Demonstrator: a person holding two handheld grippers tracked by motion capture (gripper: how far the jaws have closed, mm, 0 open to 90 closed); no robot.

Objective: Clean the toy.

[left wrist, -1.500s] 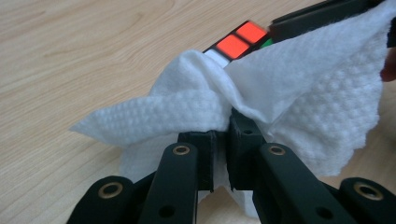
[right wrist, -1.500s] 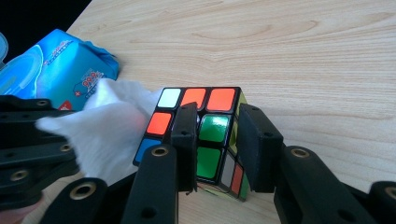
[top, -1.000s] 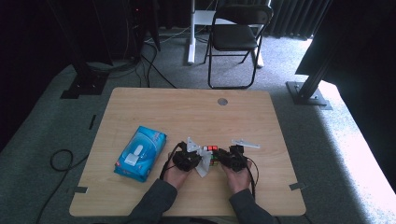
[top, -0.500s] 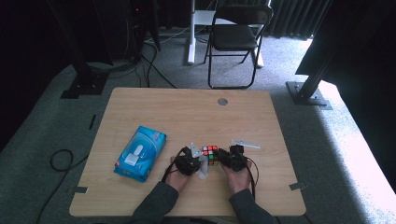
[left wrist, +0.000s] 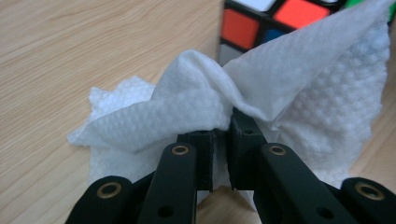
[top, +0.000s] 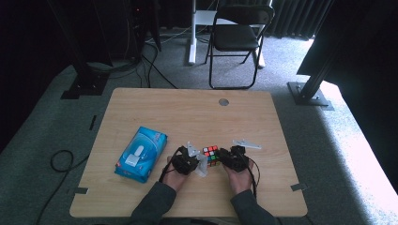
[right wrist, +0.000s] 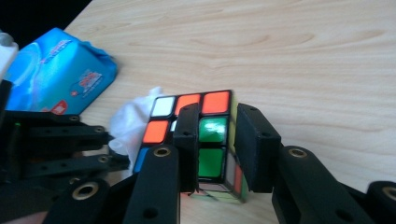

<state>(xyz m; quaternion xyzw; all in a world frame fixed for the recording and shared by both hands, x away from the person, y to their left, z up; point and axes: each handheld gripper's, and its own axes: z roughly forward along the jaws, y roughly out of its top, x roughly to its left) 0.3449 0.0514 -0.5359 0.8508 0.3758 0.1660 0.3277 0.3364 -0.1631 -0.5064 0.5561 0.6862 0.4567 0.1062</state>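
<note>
1. Wooden bench (top: 187, 112) carried three things near its front edge: a puzzle cube (top: 211, 155), a white tissue (top: 202, 165) and a blue tissue pack (top: 141, 153).
2. Left claw (left wrist: 220, 135) was pressed nearly together, pinching a bunched fold of the white tissue (left wrist: 196, 112). The sheet flared out to both sides of the jaws and draped toward the bench.
3. In the left gripper view, the tissue's far edge lay against the cube (left wrist: 261, 23), whose orange, white and blue tiles showed just behind it.
4. Right claw (right wrist: 217, 149) was closed on the puzzle cube (right wrist: 212, 130), one jaw laid over the green face, the other on the adjoining side, clasping one corner edge.
5. Cube sat on the bench between the two hands, tilted slightly in the right gripper view, orange and white tiles on top.
6. In the high view, left claw (top: 195, 161) and right claw (top: 225, 158) stood just either side of the cube, facing each other.
7. Blue pack (right wrist: 51, 70) lay flat, apart from the cube, on the person's left.
8. Both forearms came in over the front bench edge, dark sleeves showing.
</note>
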